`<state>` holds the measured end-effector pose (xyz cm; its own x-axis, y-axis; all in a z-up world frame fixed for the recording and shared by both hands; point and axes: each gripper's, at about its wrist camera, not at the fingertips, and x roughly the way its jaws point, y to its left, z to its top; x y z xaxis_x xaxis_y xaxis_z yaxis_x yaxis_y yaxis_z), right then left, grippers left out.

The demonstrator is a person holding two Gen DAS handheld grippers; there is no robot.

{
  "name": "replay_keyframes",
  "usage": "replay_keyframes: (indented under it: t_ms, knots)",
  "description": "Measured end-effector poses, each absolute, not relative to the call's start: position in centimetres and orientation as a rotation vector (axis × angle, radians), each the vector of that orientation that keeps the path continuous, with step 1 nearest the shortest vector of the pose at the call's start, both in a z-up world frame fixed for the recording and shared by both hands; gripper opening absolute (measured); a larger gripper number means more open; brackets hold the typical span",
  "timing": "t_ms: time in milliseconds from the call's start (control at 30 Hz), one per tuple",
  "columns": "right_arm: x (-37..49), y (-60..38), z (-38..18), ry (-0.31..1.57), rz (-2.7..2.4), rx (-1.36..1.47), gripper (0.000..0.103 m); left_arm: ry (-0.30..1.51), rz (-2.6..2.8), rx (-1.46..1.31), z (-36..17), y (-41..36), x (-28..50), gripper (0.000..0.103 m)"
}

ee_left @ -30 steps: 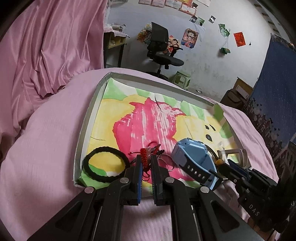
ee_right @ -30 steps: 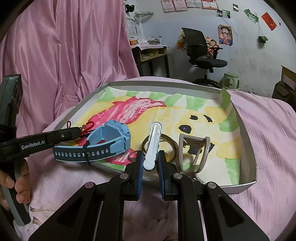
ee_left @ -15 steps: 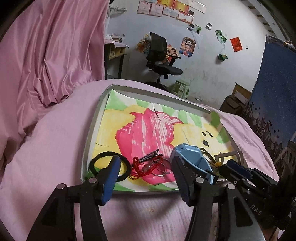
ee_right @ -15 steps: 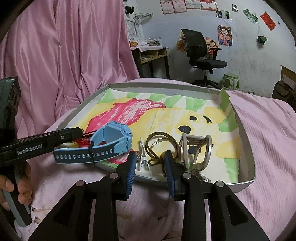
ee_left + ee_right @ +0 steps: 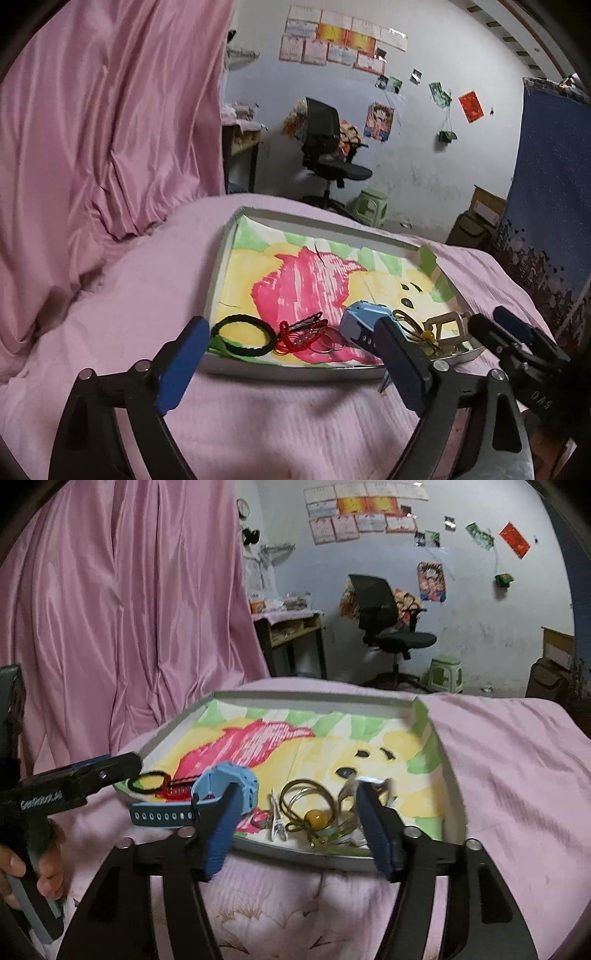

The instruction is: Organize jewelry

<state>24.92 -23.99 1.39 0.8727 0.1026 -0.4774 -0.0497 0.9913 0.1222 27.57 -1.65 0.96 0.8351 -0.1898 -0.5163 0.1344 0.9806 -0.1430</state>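
Both tongs hang over the pink bedspread (image 5: 288, 413) just short of the near rim of the tray (image 5: 314, 854), each spread wide and gripping nothing. The left tongs (image 5: 291, 363) frame the jewelry at the tray's near edge: a black braided band (image 5: 242, 338) at 10 o'clock, a red cord bracelet (image 5: 301, 334) with metal rings at 12, and the blue watch (image 5: 364, 325) at 2. The right tongs (image 5: 301, 829) face a small silver clip (image 5: 277, 821), a bronze loop with an amber bead (image 5: 316, 816) and a pale hair claw (image 5: 369, 786); the watch sits at their 10 o'clock. The left handle (image 5: 40, 801) enters at 9 o'clock.
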Motion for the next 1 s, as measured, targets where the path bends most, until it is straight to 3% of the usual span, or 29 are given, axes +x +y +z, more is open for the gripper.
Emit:
replay_keyframes:
  t_ms: [167, 400, 600, 1000]
  knots:
    - [23.5, -24.6, 2.5, 0.446, 0.056, 0.131, 0.081, 0.499, -0.154, -0.101, 1.6, -1.4, 25.6, 0.096]
    - [21.6, -25.0, 3.5, 0.405, 0.071, 0.146, 0.095, 0.440, -0.142, -0.080, 2.3, -1.5, 22.9, 0.099]
    - [19.4, -24.8, 3.7, 0.374, 0.081, 0.145, 0.100, 0.409, -0.138, -0.067, 2.8, -1.4, 20.1, 0.099]
    - [14.7, -24.5, 4.3, 0.337, 0.083, 0.125, 0.101, 0.385, -0.121, -0.069, 2.8, -0.6, 15.0, 0.100]
